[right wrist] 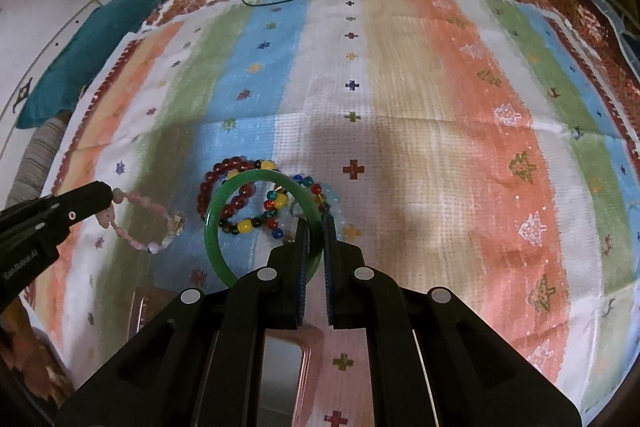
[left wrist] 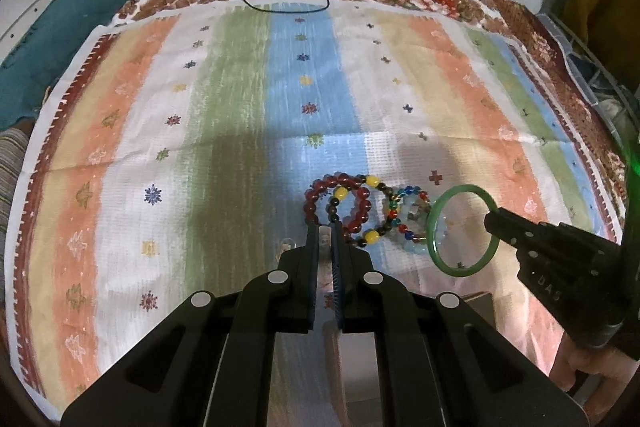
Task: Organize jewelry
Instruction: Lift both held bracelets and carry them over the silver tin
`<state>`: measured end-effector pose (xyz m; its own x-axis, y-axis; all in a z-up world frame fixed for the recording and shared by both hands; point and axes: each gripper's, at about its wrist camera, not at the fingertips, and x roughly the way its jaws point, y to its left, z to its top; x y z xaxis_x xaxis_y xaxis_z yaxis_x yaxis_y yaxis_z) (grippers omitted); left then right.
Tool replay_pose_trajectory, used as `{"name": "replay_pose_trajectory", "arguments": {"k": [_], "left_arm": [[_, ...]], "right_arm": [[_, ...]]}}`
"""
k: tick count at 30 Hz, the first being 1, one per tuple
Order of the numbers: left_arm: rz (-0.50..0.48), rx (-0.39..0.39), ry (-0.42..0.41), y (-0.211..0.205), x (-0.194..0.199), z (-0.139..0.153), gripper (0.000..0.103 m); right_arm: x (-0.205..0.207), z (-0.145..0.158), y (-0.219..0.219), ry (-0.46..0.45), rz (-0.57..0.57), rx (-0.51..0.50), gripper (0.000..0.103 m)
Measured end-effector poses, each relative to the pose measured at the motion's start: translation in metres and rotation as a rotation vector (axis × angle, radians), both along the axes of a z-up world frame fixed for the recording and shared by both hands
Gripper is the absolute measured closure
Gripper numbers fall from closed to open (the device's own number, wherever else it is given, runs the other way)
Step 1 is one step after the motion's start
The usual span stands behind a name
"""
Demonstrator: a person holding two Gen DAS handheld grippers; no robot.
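- Left gripper (right wrist: pixel 106 201): fingers pinched on one pink bead bracelet (right wrist: pixel 146 223). Bracelet trails rightward from the tips over the striped cloth (right wrist: pixel 420 99); long axis runs left-right, clear clasp bead at the far right end.
- Pile on the cloth, centre: one dark red bead bracelet (right wrist: pixel 224 187), one dark bracelet with yellow beads (right wrist: pixel 256 223), one multicolour glass bead bracelet (right wrist: pixel 308 187), one pale blue bracelet (left wrist: pixel 414 247). All overlapping, lying flat.
- One green jade bangle (right wrist: pixel 224 211): right gripper (right wrist: pixel 316 223) clamped on its rim, ring tilted up above the pile, opening facing the left wrist camera.
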<state>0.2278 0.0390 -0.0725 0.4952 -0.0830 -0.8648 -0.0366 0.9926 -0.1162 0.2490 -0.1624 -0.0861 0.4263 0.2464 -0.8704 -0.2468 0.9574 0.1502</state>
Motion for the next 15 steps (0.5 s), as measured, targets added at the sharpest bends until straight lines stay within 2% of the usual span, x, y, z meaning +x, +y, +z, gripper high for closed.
{"name": "replay_pose_trajectory", "arguments": {"k": [4, 11, 15], "left_arm": [[-0.003, -0.021, -0.027, -0.004, -0.009, 0.012, 0.097], [-0.009, 0.013, -0.078, -0.012, -0.025, 0.028, 0.097], [-0.017, -0.003, -0.083, -0.015, -0.031, 0.034, 0.097]], "right_arm": [[-0.007, 0.012, -0.002, -0.034, 0.005, -0.008, 0.095], [-0.026, 0.029, 0.003, -0.093, 0.05, -0.038, 0.095], [-0.033, 0.032, 0.005, -0.111, 0.064, -0.054, 0.095]]}}
